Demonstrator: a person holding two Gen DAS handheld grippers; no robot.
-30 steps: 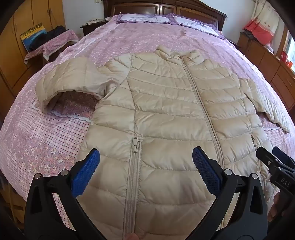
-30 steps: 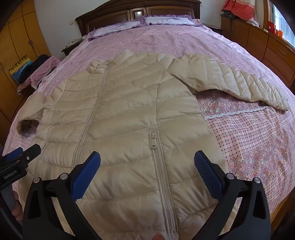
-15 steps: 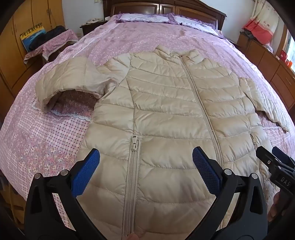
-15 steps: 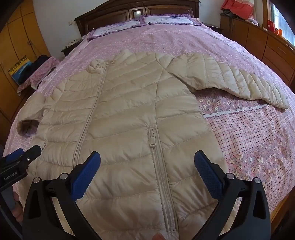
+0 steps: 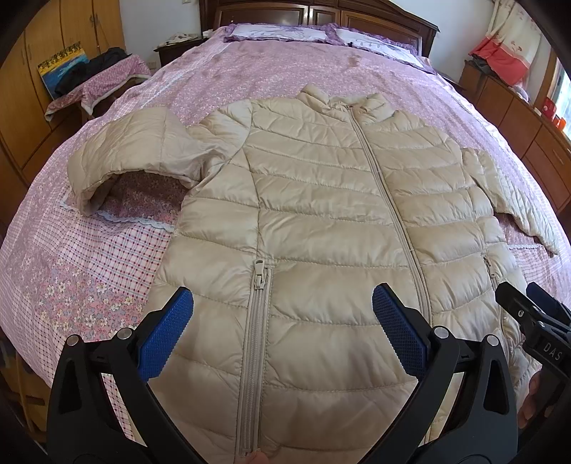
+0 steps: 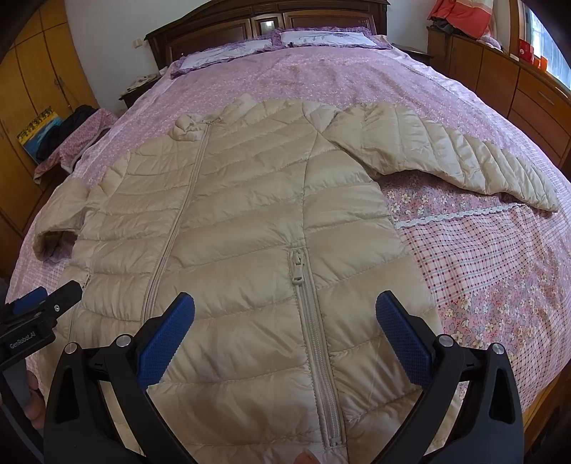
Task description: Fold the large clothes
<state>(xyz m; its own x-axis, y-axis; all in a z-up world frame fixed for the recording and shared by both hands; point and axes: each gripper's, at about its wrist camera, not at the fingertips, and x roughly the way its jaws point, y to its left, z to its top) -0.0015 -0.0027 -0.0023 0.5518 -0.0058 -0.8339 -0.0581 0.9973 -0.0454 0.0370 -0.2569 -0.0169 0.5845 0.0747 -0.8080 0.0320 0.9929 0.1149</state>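
Jacket (image 5: 321, 228) beige, quilted, front up, zipped, flat on pink bedspread (image 5: 82, 271), collar toward headboard (image 6: 264, 21). Jacket's left-view sleeve bent back near its shoulder, other sleeve stretched out from jacket. Left gripper (image 5: 282, 335) over jacket hem, fingers spread wide, straddling pocket zipper (image 5: 258, 278), gripping nothing. Right gripper (image 6: 285, 332) likewise apart over jacket's other pocket zipper. Versus 1.0 s earlier: no visible change; jacket unmoved, both grippers hold same spread and position.
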